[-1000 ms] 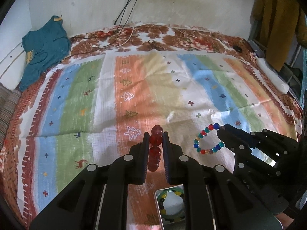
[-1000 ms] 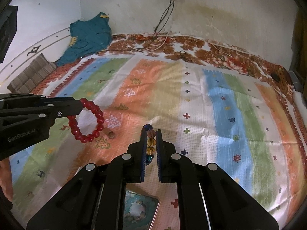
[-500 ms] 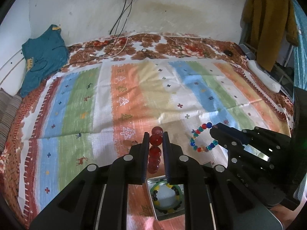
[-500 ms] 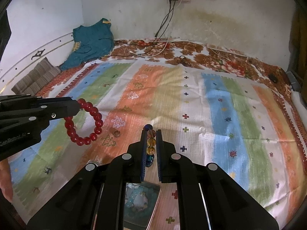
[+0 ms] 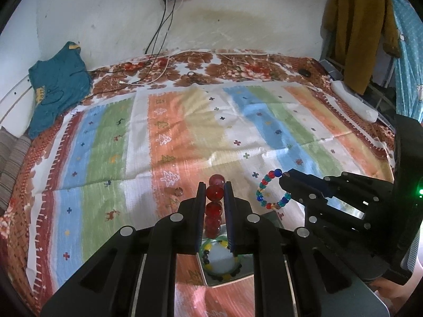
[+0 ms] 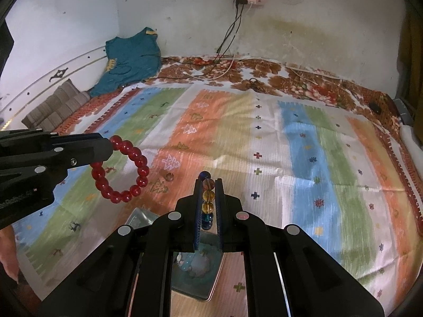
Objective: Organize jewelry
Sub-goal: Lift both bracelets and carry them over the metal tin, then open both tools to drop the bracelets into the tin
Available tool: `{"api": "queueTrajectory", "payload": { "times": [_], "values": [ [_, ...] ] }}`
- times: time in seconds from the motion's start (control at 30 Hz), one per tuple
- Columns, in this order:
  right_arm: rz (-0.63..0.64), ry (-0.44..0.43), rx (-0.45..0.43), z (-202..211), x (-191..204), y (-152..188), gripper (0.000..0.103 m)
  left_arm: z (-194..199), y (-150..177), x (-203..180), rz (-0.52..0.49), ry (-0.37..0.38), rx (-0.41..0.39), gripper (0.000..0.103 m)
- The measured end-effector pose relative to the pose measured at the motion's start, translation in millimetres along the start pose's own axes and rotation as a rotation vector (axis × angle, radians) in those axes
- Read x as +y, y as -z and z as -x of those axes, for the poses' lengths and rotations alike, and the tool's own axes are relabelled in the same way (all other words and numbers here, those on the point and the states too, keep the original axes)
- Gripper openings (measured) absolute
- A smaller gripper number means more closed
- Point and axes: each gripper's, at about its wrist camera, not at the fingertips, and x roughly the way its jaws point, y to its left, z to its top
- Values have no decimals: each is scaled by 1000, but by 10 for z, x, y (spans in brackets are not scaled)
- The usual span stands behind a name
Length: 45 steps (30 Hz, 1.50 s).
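My left gripper [image 5: 214,192] is shut on a red bead bracelet [image 5: 214,206], held in the air; the bracelet also shows as a full ring in the right wrist view [image 6: 120,170]. My right gripper [image 6: 208,192] is shut on a multicoloured bead bracelet [image 6: 207,200], which hangs as a loop in the left wrist view [image 5: 269,190]. A small metal tin [image 5: 227,269] with a green beaded bracelet inside lies on the cloth below the left gripper. A second tin [image 6: 195,272] lies below the right gripper.
A striped cloth [image 5: 211,132] covers a bed with a floral sheet. A small loose bead [image 5: 179,191] lies on the cloth. Cables [image 5: 158,79] and a teal garment [image 5: 58,87] lie at the far side. A brown coat [image 5: 359,31] hangs at the right.
Both grippers have lifted and drawn back with their bracelets still held. More of the wall and of the tins below has come into view.
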Motion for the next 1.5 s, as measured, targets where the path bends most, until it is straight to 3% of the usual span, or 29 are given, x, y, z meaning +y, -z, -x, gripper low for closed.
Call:
{"api": "queueTrajectory", "payload": {
  "times": [0.87, 1.0, 1.27, 1.3, 1.37, 1.5],
  "values": [
    [24, -20, -8, 237, 179, 185, 10, 256, 229, -50, 32, 18, -14, 13],
    [5, -41, 23, 229, 174, 210, 10, 227, 266, -40, 56, 27, 19, 14],
    [-18, 2, 49, 192, 108, 203, 11, 206, 280, 89, 104, 0, 27, 14],
    [-22, 5, 53, 181, 96, 202, 13, 204, 271, 96, 104, -3, 27, 14],
    [-30, 7, 53, 169, 82, 196, 29, 193, 266, 110, 107, -12, 30, 16],
    [-40, 7, 58, 135, 54, 164, 31, 162, 251, 134, 104, -38, 36, 23]
  ]
}}
